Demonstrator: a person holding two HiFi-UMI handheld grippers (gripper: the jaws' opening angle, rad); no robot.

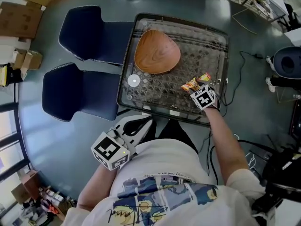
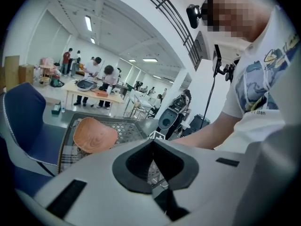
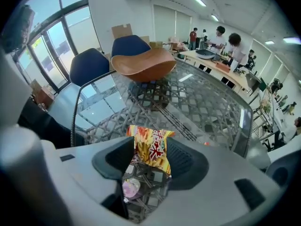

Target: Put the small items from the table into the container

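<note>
A wooden bowl [image 1: 157, 52] sits on the woven-patterned glass table [image 1: 126, 74]; it also shows in the left gripper view [image 2: 94, 134] and the right gripper view [image 3: 143, 62]. Two yellow-red snack packets [image 1: 191, 84] lie near the table's right front. My right gripper [image 1: 195, 90] points steeply down over them, open, with one packet [image 3: 150, 145] between its pads but not squeezed. A small pink round item [image 3: 130, 188] lies lower in the gap. A white disc [image 1: 134, 80] rests at the table's left front. My left gripper [image 1: 146, 123] hovers by the table's near edge, its jaws [image 2: 153, 142] closed with nothing in them.
Two dark blue chairs [image 1: 87, 27] [image 1: 70, 91] stand left of the table. Cables [image 1: 237, 74] trail on the floor to the right. Cardboard boxes [image 1: 19, 18] sit at the far left. People work at tables [image 2: 89, 86] in the background.
</note>
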